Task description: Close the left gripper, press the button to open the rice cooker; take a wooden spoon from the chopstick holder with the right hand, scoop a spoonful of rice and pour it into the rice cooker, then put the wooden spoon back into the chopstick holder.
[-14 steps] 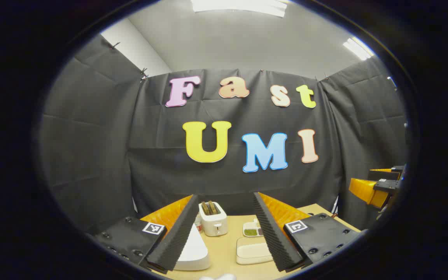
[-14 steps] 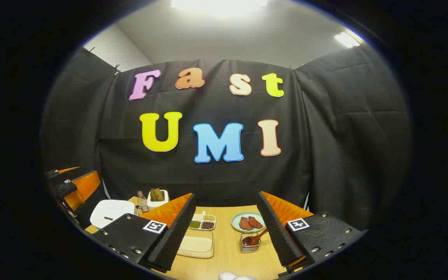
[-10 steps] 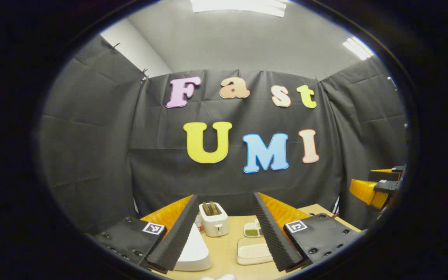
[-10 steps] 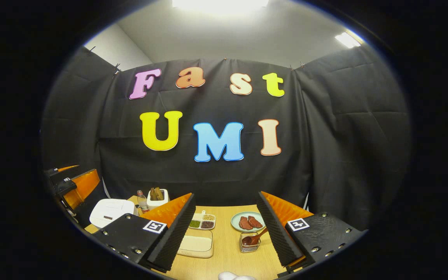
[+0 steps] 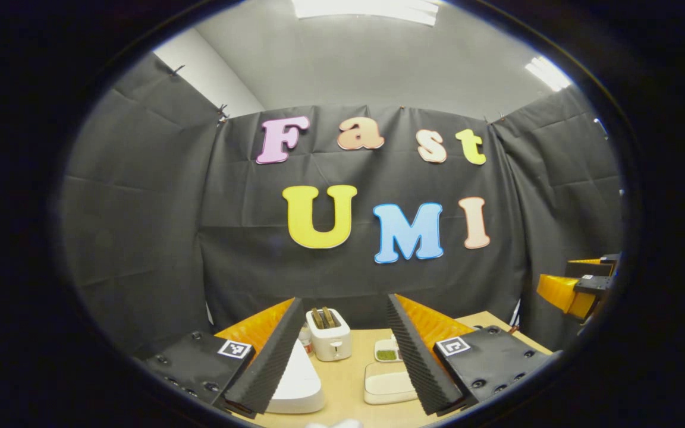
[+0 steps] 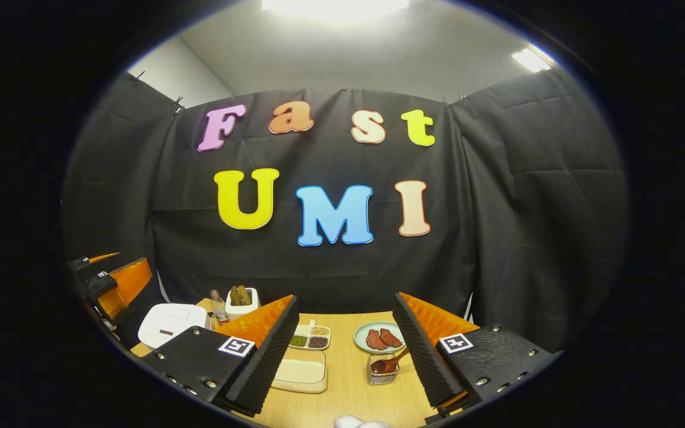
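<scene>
— Status of the rice cooker [image 6: 170,323]?
— Lid down, table's left side. Wooden spoon [image 6: 391,362] sits in its holder [image 6: 382,370].
— Grippers?
— Left gripper [image 5: 342,356] and right gripper [image 6: 345,356] both spread, empty. Nothing started.

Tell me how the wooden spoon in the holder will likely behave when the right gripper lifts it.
The wooden spoon looks rigid, so it probably won't flex. It leans loosely in the small chopstick holder, with only a slim handle sticking out, so it may pivot if pinched off-centre. The holder looks light and might tip or drag along. The right gripper stands open above the table.
</scene>
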Demonstrator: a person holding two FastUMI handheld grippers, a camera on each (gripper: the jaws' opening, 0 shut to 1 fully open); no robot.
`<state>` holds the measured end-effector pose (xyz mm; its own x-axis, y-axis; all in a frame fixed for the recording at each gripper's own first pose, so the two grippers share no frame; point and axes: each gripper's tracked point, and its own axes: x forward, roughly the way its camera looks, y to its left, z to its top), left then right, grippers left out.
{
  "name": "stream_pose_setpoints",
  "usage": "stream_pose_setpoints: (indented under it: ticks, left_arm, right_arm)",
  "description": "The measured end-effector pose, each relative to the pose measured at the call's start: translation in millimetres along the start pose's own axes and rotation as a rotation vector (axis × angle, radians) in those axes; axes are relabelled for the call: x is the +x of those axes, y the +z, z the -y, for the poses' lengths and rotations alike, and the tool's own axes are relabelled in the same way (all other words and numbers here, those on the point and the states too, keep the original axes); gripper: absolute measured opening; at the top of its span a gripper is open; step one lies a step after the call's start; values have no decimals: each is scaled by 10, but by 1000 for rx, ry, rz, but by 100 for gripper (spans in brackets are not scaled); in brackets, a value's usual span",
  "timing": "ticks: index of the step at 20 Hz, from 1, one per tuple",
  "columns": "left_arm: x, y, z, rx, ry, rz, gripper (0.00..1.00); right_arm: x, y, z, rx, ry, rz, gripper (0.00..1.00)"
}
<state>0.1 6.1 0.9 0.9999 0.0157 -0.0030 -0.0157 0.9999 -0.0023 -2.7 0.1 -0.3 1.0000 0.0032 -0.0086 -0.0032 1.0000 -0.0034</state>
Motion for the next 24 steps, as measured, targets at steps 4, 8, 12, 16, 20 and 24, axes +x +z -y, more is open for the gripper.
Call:
stream_pose_setpoints:
  ticks: [4,8,12,16,20,24]
  left_arm:
    - [-3,4,-18,-3,4,-2,95]
    - [-3,-65,52,0,-30,-22,96]
    - [112,-117,-95,-13,9,-55,13]
    - [272,-310,-356,-34,46,-133,8]
    - [582,-830,-837,-59,144,-261,9]
    - [756,-1527,-1284,-70,239,-387,9]
  right_arm:
    - [-3,-7,-3,0,-2,-2,97]
    - [-1,-27,8,0,-10,-6,97]
    - [3,-45,-2,-2,-13,-12,97]
    - [31,-119,-35,-13,-12,-34,97]
    - [88,-220,-100,-38,-7,-68,97]
    - [138,-327,-179,-63,-2,-100,97]
